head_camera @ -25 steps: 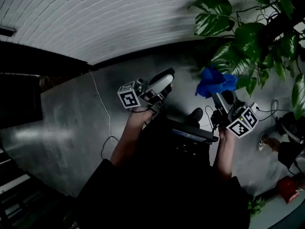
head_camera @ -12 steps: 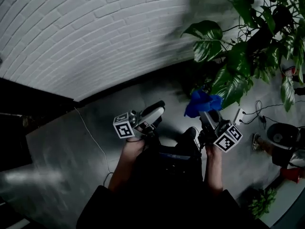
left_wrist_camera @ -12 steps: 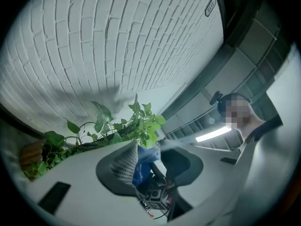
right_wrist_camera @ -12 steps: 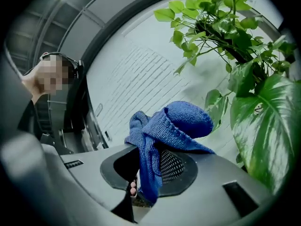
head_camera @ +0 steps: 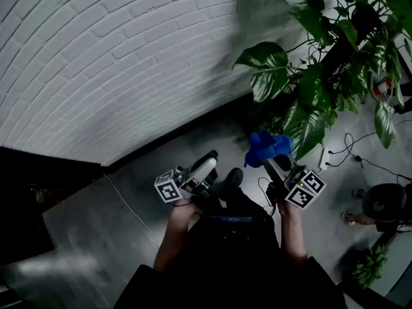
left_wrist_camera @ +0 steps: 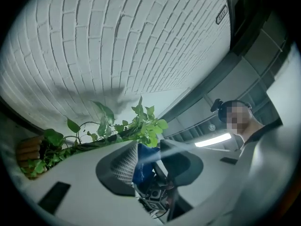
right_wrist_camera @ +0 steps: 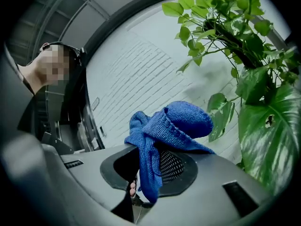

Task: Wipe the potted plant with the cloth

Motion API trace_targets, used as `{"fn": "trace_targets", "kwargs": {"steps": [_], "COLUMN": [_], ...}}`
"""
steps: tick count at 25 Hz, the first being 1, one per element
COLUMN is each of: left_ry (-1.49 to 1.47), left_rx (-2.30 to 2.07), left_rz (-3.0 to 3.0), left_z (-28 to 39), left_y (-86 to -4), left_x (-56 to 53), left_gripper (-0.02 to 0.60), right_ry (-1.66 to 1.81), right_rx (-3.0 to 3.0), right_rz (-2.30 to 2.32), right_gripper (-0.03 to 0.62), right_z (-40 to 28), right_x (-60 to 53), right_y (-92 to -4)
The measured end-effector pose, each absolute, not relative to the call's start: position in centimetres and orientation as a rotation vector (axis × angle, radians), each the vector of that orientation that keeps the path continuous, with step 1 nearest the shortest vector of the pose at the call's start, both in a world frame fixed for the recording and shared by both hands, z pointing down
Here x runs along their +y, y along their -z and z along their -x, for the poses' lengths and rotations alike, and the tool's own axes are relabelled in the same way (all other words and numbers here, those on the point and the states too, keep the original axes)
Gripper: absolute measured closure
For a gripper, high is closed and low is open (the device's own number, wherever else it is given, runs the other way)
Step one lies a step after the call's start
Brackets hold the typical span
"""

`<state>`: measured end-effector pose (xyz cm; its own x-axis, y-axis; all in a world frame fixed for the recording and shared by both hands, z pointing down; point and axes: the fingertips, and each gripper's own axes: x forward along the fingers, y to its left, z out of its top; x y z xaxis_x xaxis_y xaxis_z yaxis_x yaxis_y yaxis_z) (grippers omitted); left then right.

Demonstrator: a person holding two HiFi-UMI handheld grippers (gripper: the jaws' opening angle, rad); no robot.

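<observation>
The potted plant [head_camera: 308, 111] stands at the upper right by the wall, its big dark-green leaves hanging over the floor. A crumpled blue cloth [head_camera: 265, 148] sits just below the lowest leaf, apart from it, and my right gripper [head_camera: 273, 157] is shut on it. In the right gripper view the cloth [right_wrist_camera: 174, 121] drapes over the right gripper [right_wrist_camera: 150, 150], with a large leaf [right_wrist_camera: 257, 112] close on the right. My left gripper [head_camera: 208, 164] hangs left of the cloth, open with nothing between its jaws. Through the left gripper [left_wrist_camera: 148, 147], the left gripper view shows the cloth and the plant [left_wrist_camera: 141, 124].
A white brick wall [head_camera: 116, 63] runs behind the plant above a grey floor [head_camera: 135, 217]. A thin cable [head_camera: 132, 208] crosses the floor at left. A power strip [head_camera: 324, 158], dark items [head_camera: 386, 201] and a small plant [head_camera: 370, 266] lie at right.
Both grippers have moved toward the wall and the plant. The cloth, still in the right gripper, is now just under the large leaves.
</observation>
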<state>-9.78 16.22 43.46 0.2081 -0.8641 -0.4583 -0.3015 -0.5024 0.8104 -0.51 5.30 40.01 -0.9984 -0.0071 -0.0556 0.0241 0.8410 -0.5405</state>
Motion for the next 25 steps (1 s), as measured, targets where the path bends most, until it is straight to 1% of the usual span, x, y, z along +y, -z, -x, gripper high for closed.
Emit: {"fn": "trace_targets", "kwargs": {"steps": [5, 9, 12, 15, 17, 21, 25], "left_ry": [1.273, 1.231, 1.190, 1.165, 1.133, 1.059, 0.995], "left_rx": [-1.131, -1.176, -1.179, -1.161, -1.134, -1.117, -1.063], "left_rz": [-1.860, -1.803, -1.771, -1.782, -1.774, -1.785, -1.791], "left_z": [13.2, 15.8, 17.0, 17.2, 16.8, 16.9, 17.3], "left_y": [-43.9, -43.7, -44.1, -44.3, -44.8, -45.1, -45.9], "left_x": [12.6, 8.8, 5.3, 2.1, -0.3, -5.2, -9.4], "left_gripper": [0.408, 0.355, 0.342, 0.342, 0.324, 0.258, 0.252], "right_ry": [0.839, 0.828, 0.815, 0.789, 0.775, 0.736, 0.694], "right_rx": [2.936, 2.918, 2.887, 2.852, 2.832, 2.802, 2.789], "right_rz": [-0.067, -0.022, 0.017, 0.073, 0.144, 0.247, 0.353], "right_gripper": [0.488, 0.488, 0.488, 0.488, 0.488, 0.488, 0.488], "right_z": [3.9, 5.0, 5.1, 3.7, 2.0, 0.0, -0.2], "right_x": [1.5, -1.8, -5.0, -7.5, -8.9, -10.6, -11.2], "right_y": [-39.3, -37.9, -37.3, -36.4, -36.1, -35.5, -34.9]}}
